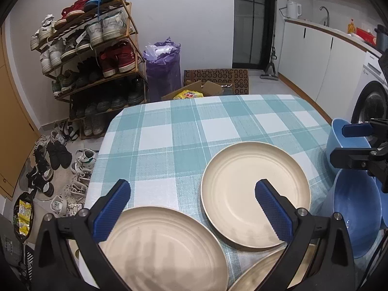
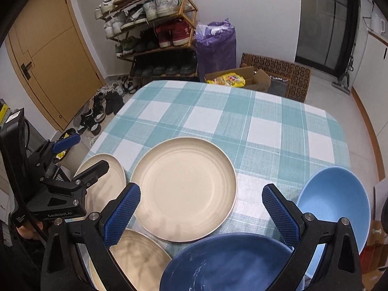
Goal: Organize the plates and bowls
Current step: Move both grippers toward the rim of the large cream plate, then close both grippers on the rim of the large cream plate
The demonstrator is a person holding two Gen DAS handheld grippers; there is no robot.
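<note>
1. Sorting not yet begun: three cream plates and two blue bowls lie singly on the table (image 2: 278,126), nothing stacked, and all of the gathering is judged still to do.
2. At the table's left edge, the left gripper (image 1: 192,197) hovers with jaws spread wide and empty above a cream plate (image 1: 165,249), matte with faint concentric ridges.
3. Just beside it, toward the table's middle, sits the central plate (image 2: 184,189), round, shallow and of the same dull cream finish, apart from its neighbours.
4. At the near edge a third plate (image 2: 143,262) shows only in part, its surface shadowed.
5. The right gripper (image 2: 201,208), jaws likewise parted and holding nothing, hangs over the near edge; its blue pads are cross-hatched for grip.
6. Below it lies a dark blue bowl (image 2: 228,264), smooth with pale scuffs.
7. At the right edge stands a light blue bowl (image 2: 337,201), deep, rounded and matte.
8. The checked teal-and-white cloth looks woven; its far half lies bare.
</note>
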